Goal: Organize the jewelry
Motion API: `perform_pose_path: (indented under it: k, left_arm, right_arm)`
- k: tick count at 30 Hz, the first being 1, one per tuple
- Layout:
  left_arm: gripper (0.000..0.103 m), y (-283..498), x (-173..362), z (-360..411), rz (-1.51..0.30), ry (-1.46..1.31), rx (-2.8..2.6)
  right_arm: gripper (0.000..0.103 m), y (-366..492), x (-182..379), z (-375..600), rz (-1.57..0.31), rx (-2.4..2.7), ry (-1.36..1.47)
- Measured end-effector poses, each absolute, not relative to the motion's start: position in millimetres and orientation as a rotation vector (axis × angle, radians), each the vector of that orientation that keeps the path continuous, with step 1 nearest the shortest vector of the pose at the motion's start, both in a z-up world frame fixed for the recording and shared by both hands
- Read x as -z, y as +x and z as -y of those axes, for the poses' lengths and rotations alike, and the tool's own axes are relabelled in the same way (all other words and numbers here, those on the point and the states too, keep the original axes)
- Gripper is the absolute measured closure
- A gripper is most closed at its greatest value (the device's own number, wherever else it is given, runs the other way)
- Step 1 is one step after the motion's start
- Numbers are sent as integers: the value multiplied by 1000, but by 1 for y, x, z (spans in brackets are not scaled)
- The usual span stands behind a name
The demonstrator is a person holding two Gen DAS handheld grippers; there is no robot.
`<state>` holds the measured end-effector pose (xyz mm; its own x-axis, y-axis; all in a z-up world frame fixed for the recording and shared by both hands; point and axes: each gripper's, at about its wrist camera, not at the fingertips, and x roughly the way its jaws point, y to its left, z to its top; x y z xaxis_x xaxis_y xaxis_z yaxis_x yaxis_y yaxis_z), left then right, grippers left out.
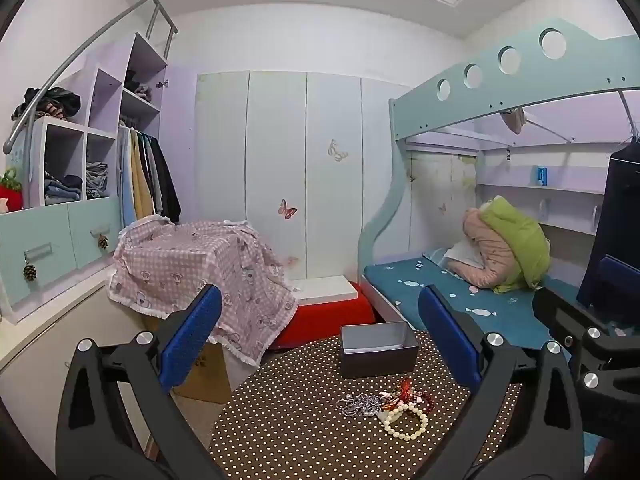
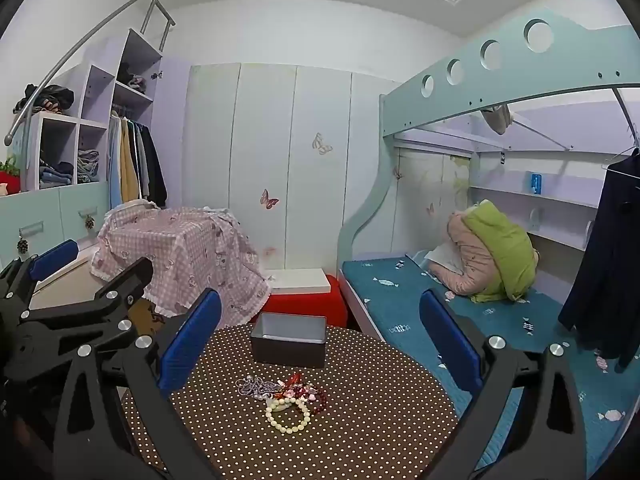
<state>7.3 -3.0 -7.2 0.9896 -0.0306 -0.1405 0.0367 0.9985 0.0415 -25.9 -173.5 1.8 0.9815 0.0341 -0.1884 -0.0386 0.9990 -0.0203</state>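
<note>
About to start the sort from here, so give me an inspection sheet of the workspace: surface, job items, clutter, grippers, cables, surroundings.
Surface: round table with brown white-dotted cloth; bare apart from the job's things.
Job's things: open grey rectangular metal tin at the far side, nothing seen in what shows of its inside; nearer, a pile of cream bead bracelet, dark red bead strand and silvery chain, touching and partly overlapping.
Clutter: nothing seen on the table.
Grippers: left gripper and right gripper both open, empty, short of the pile.
Cables: nothing seen.
Surroundings: pink checked cloth over a box left, red stool behind, teal bunk bed right.
</note>
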Motion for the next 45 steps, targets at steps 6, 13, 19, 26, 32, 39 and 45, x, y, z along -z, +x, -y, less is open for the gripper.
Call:
perform_pose_path:
  k: [6, 13, 19, 26, 32, 39, 45]
  left_arm:
    - [4, 8, 4, 1, -135, 43, 33]
    - [4, 7, 0, 2, -130, 45, 33]
    - [4, 5, -3, 3, -128, 46, 34]
    - [4, 3, -2, 4, -124, 47, 33]
    - [4, 3, -3, 3, -126, 46, 35]
    - [4, 2, -6, 3, -122, 45, 34]
    - [4, 2, -7, 3, -122, 47, 33]
  right_arm:
    - [7, -26, -3, 176, -190, -37, -23]
    - [7, -26, -5, 178, -188, -35, -21]
    - [7, -25, -5, 179, -188, -37, -20]
    - [7, -26, -5, 179, -188, -37, -19]
    - [7, -27, -8, 179, -189, -36, -18]
    - [7, -27, -10, 180, -187, -37, -17]
    - [7, -27, -10, 179, -187, -36, -16]
